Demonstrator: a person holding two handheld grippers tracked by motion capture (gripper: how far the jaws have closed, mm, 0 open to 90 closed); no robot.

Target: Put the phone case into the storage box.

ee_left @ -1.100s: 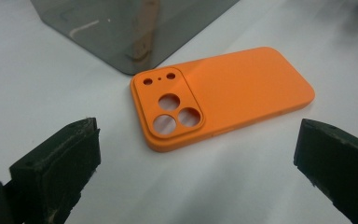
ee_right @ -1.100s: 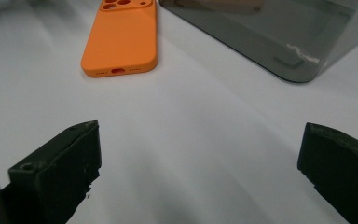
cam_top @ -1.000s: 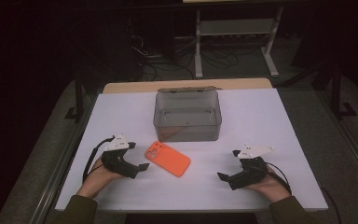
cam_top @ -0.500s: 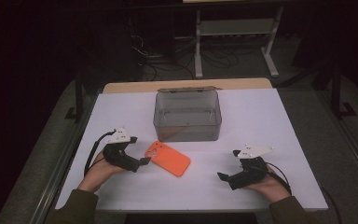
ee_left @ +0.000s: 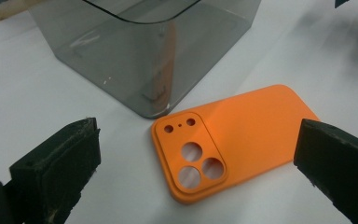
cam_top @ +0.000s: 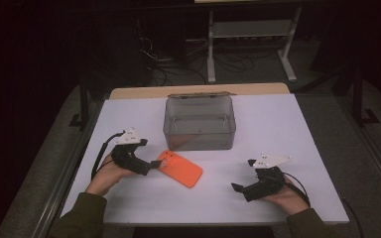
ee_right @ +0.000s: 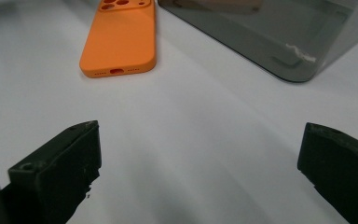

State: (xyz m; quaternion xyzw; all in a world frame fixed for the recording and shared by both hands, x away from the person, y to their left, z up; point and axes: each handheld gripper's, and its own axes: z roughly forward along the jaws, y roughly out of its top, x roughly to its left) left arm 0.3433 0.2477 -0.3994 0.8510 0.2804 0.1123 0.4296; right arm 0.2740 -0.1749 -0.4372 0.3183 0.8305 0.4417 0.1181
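An orange phone case (cam_top: 181,168) lies flat on the white table (cam_top: 278,124), back up, camera cut-outs toward my left gripper (cam_top: 155,164). In the left gripper view the orange phone case (ee_left: 233,140) lies between and just beyond the wide-open jaws of the left gripper (ee_left: 198,172). A smoky clear plastic box (cam_top: 199,123) stands open-topped behind the case, also seen as the plastic box (ee_left: 140,51). My right gripper (cam_top: 239,189) rests open near the front right; in its own view the right gripper (ee_right: 200,172) has bare table between the jaws, with the phone case (ee_right: 121,39) and box (ee_right: 270,32) farther off.
Bare white table surrounds the case and box. A wooden strip (cam_top: 198,91) edges the table's far side. Beyond it, a dark floor holds cables and a white metal stand (cam_top: 250,39). Dark rails run along both table sides.
My left gripper has moved right and forward toward the case's camera end. The case, box and right gripper have stayed put.
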